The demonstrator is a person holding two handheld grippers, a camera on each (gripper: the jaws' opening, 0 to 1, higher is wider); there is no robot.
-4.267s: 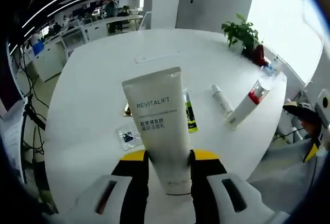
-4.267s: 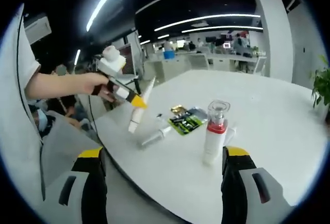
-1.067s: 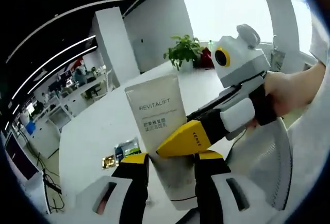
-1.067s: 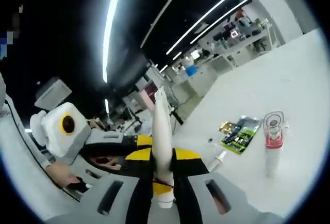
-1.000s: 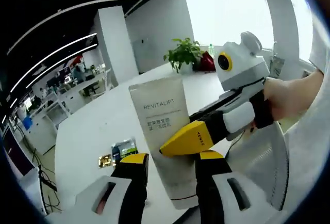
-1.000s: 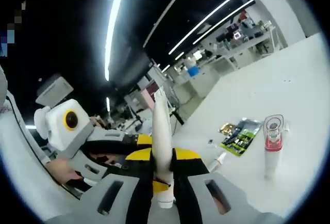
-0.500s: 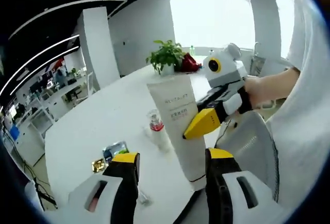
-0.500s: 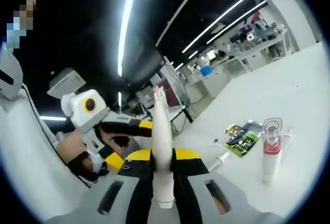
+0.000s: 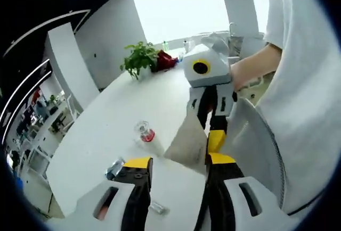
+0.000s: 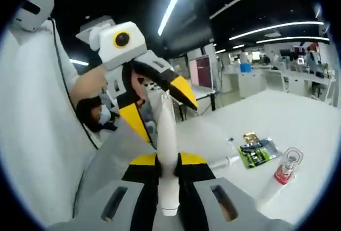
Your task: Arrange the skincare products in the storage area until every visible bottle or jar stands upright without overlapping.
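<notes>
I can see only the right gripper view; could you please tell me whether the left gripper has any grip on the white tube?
Observer: No. In the left gripper view the left gripper has its jaws wide apart, and the white tube sits ahead of them, clamped in the right gripper.
Operator: Thank you. What is at the far side of the table from there?
Observer: A potted plant stands near the far edge of the table, with something red beside it.
Operator: And how does the tube face that camera?
Observer: It shows a broad flat face, which your view meets edge-on.
</notes>
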